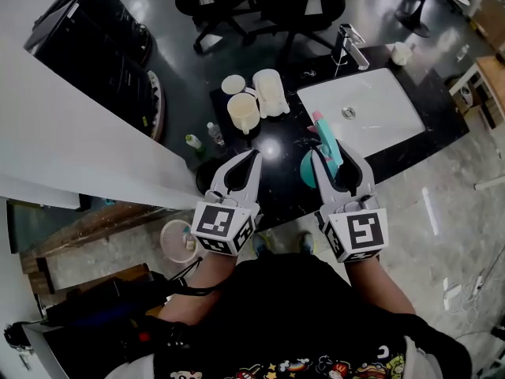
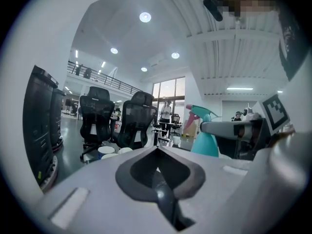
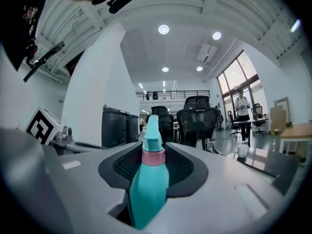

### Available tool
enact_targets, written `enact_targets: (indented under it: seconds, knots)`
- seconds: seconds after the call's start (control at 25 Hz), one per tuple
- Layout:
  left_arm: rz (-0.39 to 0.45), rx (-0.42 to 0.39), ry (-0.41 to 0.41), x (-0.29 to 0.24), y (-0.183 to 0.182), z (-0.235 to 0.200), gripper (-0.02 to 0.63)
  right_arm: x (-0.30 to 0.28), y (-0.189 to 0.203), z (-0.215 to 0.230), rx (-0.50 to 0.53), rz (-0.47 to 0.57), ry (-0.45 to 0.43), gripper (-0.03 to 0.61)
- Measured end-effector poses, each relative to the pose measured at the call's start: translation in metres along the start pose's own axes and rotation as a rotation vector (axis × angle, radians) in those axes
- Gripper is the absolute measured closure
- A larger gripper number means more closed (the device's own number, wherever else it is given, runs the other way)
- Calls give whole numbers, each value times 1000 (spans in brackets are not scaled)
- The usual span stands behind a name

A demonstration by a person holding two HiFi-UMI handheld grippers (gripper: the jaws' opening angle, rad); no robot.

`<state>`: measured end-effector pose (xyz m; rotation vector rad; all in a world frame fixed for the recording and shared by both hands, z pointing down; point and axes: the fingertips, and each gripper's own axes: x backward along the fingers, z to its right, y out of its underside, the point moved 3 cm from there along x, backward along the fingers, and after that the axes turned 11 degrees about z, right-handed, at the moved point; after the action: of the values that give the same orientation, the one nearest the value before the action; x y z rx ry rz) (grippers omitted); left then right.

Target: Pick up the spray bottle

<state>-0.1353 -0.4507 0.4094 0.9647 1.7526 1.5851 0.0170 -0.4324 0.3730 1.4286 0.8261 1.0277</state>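
The spray bottle (image 1: pixel 326 144) is teal with a pink collar and trigger. It stands upright between the jaws of my right gripper (image 1: pixel 332 163), over the black counter's front edge beside the sink. My right gripper (image 3: pixel 150 147) is shut on the spray bottle (image 3: pixel 148 179) around its body, and the nozzle rises above the jaws. Level with it on the left, my left gripper (image 1: pixel 252 158) is shut with nothing in it. The left gripper view has its jaws (image 2: pixel 157 154) closed together, with the bottle (image 2: pixel 206 136) off to the right.
The black counter (image 1: pixel 276 176) carries a white sink (image 1: pixel 371 109) with a faucet (image 1: pixel 351 47), a cream jug (image 1: pixel 243 111), pale containers (image 1: pixel 270 91), two small bottles (image 1: pixel 194 142) and a white cup (image 1: pixel 401 52). Office chairs (image 1: pixel 237 2) stand beyond. A white partition (image 1: pixel 71 125) runs along the left.
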Motion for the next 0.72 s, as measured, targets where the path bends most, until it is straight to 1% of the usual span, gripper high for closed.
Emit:
enact_targets:
  seconds: [0.12,0.24,0.4,0.56,0.72]
  knots:
    - [22,-10,-18,1,-5,2,614,5,8,3,-9,-20,-4,411]
    - [33,-20,-34,4,-9,2,614,4,10,3,-7,-11,-17,412]
    - [36,-26,-41,6,-11,2,614,0,8,0,-12,0,-36,413]
    - [36,-31,-46,8,-12,3,614,-3,10,-3,-8,-23,-55,413]
    - [31,-32,-51,7,-11,0,614,-6,14,-2,-19,-22,-59,413]
